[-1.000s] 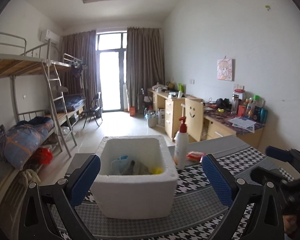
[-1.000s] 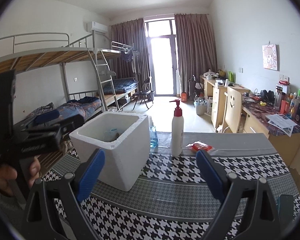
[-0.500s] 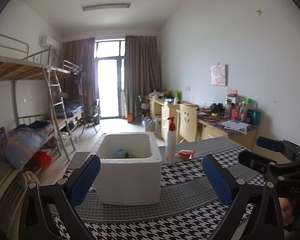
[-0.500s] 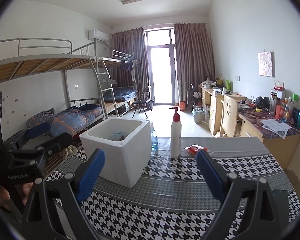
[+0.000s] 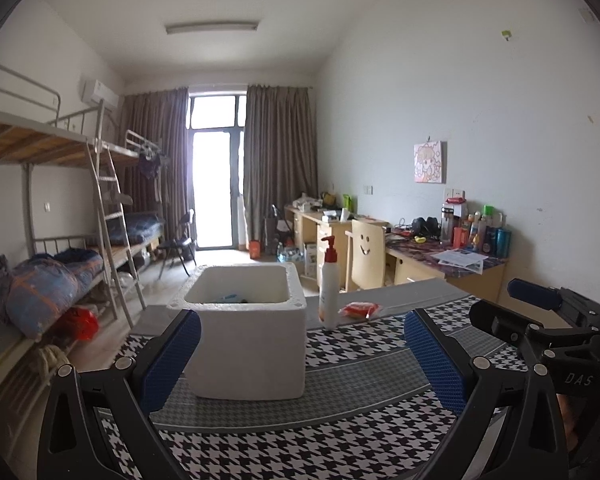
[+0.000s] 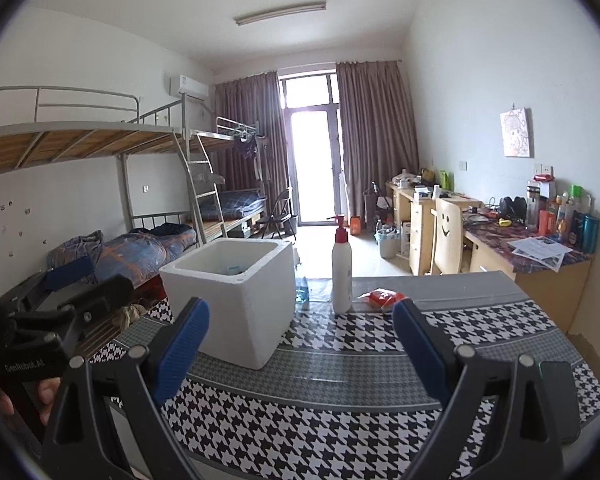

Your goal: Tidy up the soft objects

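Note:
A white foam box (image 5: 246, 344) (image 6: 236, 300) stands on the houndstooth-covered table (image 5: 340, 432) (image 6: 340, 420); a bit of light blue stuff shows inside it, the rest is hidden by its walls. To its right stand a white pump bottle (image 5: 329, 288) (image 6: 341, 276) with a red top and a small red packet (image 5: 358, 309) (image 6: 382, 298). My left gripper (image 5: 300, 360) is open and empty, in front of the box. My right gripper (image 6: 300, 344) is open and empty too, pulled back from the box. Each gripper shows at the edge of the other's view.
Bunk beds (image 6: 120, 200) with bedding line the left wall. Desks (image 5: 440, 264) crowded with bottles and papers, and a wooden chair (image 6: 446, 236) with a smiley face, line the right wall. A person's hand (image 6: 4, 400) holds the left gripper's handle.
Both grippers have pulled back and risen from the foam box, which now looks smaller and farther. Less of its inside is visible. Both stay open.

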Demonstrator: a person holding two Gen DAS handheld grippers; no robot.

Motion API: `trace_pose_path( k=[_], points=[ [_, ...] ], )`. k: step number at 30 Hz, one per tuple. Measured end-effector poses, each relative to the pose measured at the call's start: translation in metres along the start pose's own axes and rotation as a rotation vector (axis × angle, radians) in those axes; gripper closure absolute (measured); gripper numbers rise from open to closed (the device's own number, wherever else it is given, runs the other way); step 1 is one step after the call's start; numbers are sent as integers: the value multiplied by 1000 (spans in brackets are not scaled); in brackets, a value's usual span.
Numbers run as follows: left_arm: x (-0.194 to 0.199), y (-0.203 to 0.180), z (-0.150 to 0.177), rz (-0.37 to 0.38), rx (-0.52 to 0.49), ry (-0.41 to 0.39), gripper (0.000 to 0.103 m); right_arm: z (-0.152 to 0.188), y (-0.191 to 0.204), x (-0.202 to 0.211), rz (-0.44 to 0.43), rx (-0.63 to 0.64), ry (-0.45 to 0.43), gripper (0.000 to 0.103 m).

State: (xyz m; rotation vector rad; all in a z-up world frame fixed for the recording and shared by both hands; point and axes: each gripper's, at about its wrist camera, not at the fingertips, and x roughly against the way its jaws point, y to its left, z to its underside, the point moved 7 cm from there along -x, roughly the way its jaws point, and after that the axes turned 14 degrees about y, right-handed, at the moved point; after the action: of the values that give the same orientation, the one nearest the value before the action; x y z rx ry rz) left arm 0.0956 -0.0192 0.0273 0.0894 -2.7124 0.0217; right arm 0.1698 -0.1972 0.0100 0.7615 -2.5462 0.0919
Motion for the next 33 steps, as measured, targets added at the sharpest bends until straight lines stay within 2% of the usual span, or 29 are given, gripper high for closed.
trace_pose_path(
  k=[5, 14, 20, 33],
  points=[
    [1, 2, 9, 2, 15, 0, 1, 10, 0, 7, 20, 14, -15, 8],
    [0, 12, 27, -45, 47, 11, 1, 21, 3, 7, 10, 14, -19, 8],
    [-1, 16, 33, -39, 74, 13, 1, 29, 5, 4, -9, 21, -11, 8],
    [-6, 20, 51, -56, 73, 29, 1, 46, 4, -3, 16, 13, 0, 8]
  ],
)
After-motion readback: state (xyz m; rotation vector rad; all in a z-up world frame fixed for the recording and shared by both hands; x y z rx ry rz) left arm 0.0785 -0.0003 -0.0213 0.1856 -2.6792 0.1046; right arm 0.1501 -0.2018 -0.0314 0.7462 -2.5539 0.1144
